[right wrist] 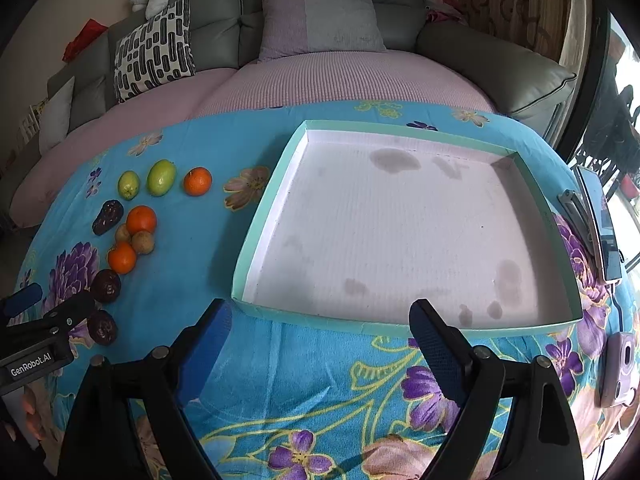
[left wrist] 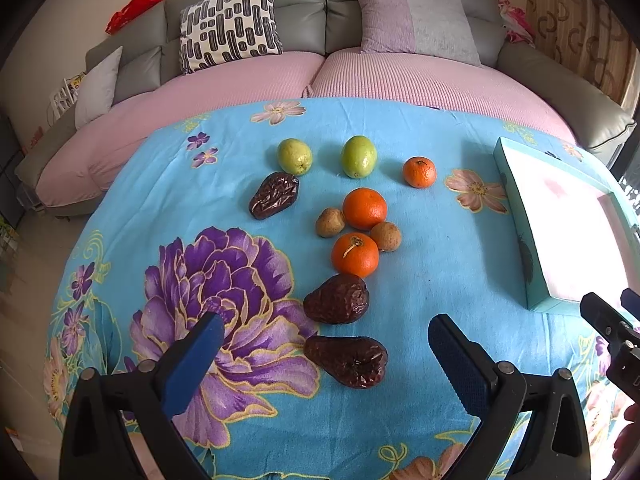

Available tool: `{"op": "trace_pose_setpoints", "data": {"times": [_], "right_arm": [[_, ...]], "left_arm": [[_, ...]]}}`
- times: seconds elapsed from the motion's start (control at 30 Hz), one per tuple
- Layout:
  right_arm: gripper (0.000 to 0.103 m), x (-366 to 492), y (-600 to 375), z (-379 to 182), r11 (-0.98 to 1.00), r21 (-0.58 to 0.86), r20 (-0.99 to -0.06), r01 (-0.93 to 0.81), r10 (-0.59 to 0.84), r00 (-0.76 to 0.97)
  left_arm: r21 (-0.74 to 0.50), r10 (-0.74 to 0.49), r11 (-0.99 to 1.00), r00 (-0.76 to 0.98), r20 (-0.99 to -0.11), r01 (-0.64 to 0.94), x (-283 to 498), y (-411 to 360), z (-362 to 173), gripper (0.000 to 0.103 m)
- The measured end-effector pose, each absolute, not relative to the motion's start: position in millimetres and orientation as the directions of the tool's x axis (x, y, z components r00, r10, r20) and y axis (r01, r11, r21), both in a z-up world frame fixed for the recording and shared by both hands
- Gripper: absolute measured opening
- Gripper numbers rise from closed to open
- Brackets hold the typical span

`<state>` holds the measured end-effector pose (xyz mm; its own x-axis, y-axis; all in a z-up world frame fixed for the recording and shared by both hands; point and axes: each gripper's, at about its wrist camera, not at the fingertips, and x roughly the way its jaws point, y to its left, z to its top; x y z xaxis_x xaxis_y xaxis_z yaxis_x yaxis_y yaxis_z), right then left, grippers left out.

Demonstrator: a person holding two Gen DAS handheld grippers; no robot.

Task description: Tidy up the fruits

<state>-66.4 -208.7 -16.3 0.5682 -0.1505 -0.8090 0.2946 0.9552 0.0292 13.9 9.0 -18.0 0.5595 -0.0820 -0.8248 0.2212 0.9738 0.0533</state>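
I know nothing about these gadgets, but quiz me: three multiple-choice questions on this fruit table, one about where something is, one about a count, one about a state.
1. Where does the tray lie relative to the fruit?
A. To the right
B. To the left
C. Under it

2. How many oranges are on the cloth?
A. One
B. Three
C. Five

3. What is in the tray?
A. All the fruit
B. Two oranges
C. Nothing

Answers:
1 A: the right wrist view shows the fruit left of the tray.
2 B: a far orange, a middle orange and a near orange.
3 C: only its stained white floor shows, and both the left gripper and right gripper are open, holding nothing.
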Motion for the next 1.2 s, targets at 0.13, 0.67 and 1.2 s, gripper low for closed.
{"op": "trace_pose_setpoints", "data": {"times": [0.13,0.67,1.2], "right_arm": [[0.091,-67.4,-209.1,-15.8,0.955,0.033,-0.807,0.296,-0.149,0.572],[0.091,-65.9,-207.5,-17.2,0.954,0.031,-0.811,0.298,-0.15,0.565],[0.091,-65.4,-206.6,-17.5,0.954,0.032,-0.811,0.299,-0.151,0.565]], "left_arm": [[0.057,-0.078,0.974,0.559,-0.826,0.221,14.3,8.5,-18.0,0.103],[0.058,-0.066,0.977,0.548,-0.834,0.206,16.2,11.5,-20.5,0.103],[0.06,-0.062,0.977,0.545,-0.836,0.203,16.4,13.3,-21.1,0.103]]}}
